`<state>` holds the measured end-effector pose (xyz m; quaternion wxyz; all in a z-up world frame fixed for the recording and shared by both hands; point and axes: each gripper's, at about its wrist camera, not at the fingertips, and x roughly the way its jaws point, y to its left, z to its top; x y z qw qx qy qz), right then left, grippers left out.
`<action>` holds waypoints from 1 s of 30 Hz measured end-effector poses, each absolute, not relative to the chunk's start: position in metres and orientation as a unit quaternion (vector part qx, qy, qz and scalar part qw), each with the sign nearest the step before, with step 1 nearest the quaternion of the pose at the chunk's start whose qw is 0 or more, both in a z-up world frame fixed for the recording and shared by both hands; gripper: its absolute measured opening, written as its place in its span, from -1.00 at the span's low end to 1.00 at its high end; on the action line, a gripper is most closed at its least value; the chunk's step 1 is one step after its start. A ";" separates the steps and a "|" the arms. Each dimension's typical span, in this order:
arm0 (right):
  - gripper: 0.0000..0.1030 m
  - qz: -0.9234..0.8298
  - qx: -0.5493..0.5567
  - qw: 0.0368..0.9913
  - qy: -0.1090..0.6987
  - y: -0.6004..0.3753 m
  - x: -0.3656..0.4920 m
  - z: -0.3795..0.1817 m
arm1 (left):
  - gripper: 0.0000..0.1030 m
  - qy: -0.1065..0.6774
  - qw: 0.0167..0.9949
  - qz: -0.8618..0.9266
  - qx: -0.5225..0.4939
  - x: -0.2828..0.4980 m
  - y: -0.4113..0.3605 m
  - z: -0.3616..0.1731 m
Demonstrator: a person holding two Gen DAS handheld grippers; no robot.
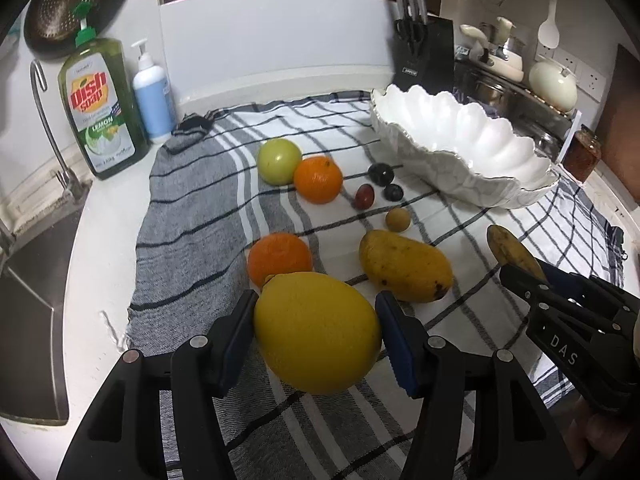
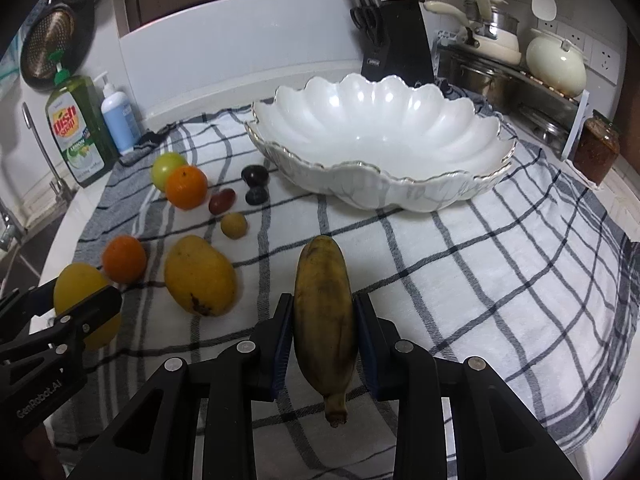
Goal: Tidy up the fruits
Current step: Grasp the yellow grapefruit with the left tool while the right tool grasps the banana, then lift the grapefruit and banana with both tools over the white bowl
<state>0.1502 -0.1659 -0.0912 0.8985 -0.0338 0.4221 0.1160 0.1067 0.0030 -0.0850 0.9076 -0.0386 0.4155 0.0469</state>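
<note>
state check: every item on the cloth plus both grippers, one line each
lemon: gripped by left gripper
banana: clamped in right gripper
white bowl: upright, empty
mango: lying on the cloth
two oranges: loose on the cloth
green apple: touching the far orange
three dark grapes: loose by the bowl
small tan fruit: loose

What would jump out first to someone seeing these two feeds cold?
Each gripper has a fruit: the left gripper is clamped on a big yellow lemon at the near left of the checked cloth, and the right gripper pinches a brown-spotted banana nearer the middle. Behind them, the scalloped white bowl sits empty, with the other fruit on the cloth to its left.
</note>
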 end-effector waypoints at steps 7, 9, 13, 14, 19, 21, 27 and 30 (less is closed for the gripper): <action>-0.40 0.111 -0.022 0.903 0.414 -0.171 0.149 -0.078 | 0.14 0.406 0.913 0.029 -0.027 0.108 -0.004 -0.072; -0.40 0.111 -0.019 0.905 0.410 -0.172 0.148 -0.073 | 0.14 0.402 0.915 0.027 -0.025 0.108 -0.004 -0.068; -0.40 0.114 -0.018 0.909 0.400 -0.171 0.148 -0.061 | 0.13 0.395 0.918 0.022 -0.022 0.109 -0.006 -0.059; -0.40 0.114 -0.017 0.910 0.398 -0.171 0.148 -0.058 | 0.13 0.392 0.919 0.021 -0.020 0.110 -0.006 -0.056; -0.40 0.112 -0.012 0.916 0.385 -0.175 0.151 -0.042 | 0.13 0.382 0.924 0.012 -0.014 0.116 -0.010 -0.042; -0.40 0.109 -0.010 0.918 0.380 -0.178 0.153 -0.038 | 0.13 0.377 0.926 0.007 -0.011 0.120 -0.013 -0.037; -0.40 0.097 0.000 0.925 0.368 -0.190 0.161 -0.023 | 0.13 0.366 0.931 -0.013 -0.002 0.135 -0.025 -0.022; -0.40 0.091 0.004 0.927 0.365 -0.196 0.167 -0.017 | 0.13 0.361 0.932 -0.025 0.000 0.144 -0.031 -0.016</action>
